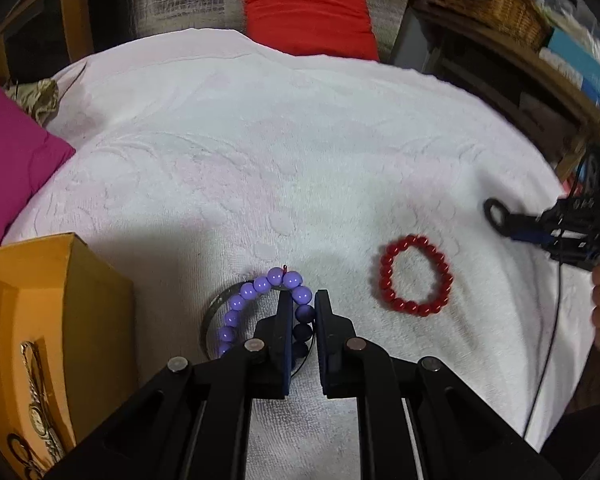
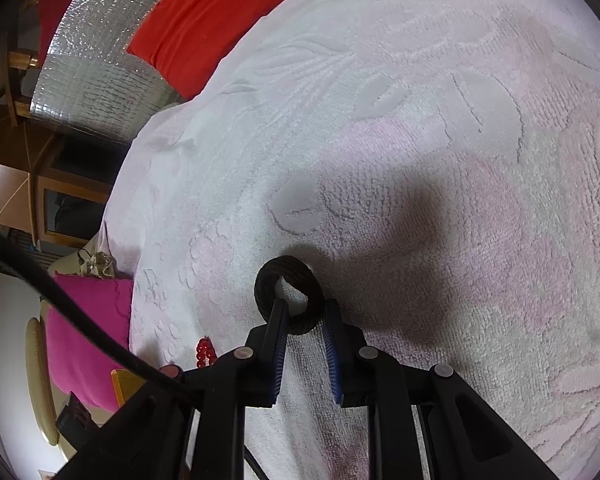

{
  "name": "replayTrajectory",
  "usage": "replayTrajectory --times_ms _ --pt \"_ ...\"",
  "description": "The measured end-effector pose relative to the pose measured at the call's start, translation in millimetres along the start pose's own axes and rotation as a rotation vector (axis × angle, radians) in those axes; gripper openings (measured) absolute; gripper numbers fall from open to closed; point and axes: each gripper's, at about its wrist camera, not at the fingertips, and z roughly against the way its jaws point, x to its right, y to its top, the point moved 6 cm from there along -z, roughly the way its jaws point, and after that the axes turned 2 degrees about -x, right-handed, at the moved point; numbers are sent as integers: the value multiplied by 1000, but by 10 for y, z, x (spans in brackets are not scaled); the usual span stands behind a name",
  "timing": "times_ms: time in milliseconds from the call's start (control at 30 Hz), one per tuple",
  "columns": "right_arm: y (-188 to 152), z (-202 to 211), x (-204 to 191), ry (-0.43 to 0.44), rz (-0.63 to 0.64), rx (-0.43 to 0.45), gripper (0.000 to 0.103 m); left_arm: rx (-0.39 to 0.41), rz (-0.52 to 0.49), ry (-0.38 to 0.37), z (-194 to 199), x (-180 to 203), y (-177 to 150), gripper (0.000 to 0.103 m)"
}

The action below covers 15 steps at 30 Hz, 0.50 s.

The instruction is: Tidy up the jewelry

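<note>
While the left wrist view looks down, the left gripper [image 1: 303, 312] is clamped on the purple round-bead bracelet [image 1: 260, 304] lying on the white textured towel [image 1: 300, 140], with the orange cardboard box [image 1: 60, 300] just beside it; lift slowly so the beads don't slip. Right wrist view: the right gripper [image 2: 304, 312] pinches a black ribbed ring [image 2: 290, 298].

near side of the purple bead bracelet [image 1: 260, 300] hidden behind the left gripper [image 1: 303, 300], orange box [image 1: 60, 300] left of it cut off, its contents blurred, right gripper [image 1: 496, 214] smeared by blur
</note>
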Motion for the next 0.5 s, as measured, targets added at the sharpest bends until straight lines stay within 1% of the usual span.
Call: replayTrajectory --times_ms 67,133,267,333,500 --pt "-1 6 -18 -7 14 8 13 29 33 -37 84 -31 43 11" --pt "-9 8 -68 10 36 6 9 71 66 -82 168 -22 105 11" --pt "-22 31 -184 57 66 11 9 153 103 -157 405 -23 213 11" --pt "-28 58 -243 99 72 20 9 191 121 -190 524 -22 251 11" --pt "-40 162 -377 184 92 56 9 249 109 -200 733 31 284 11"
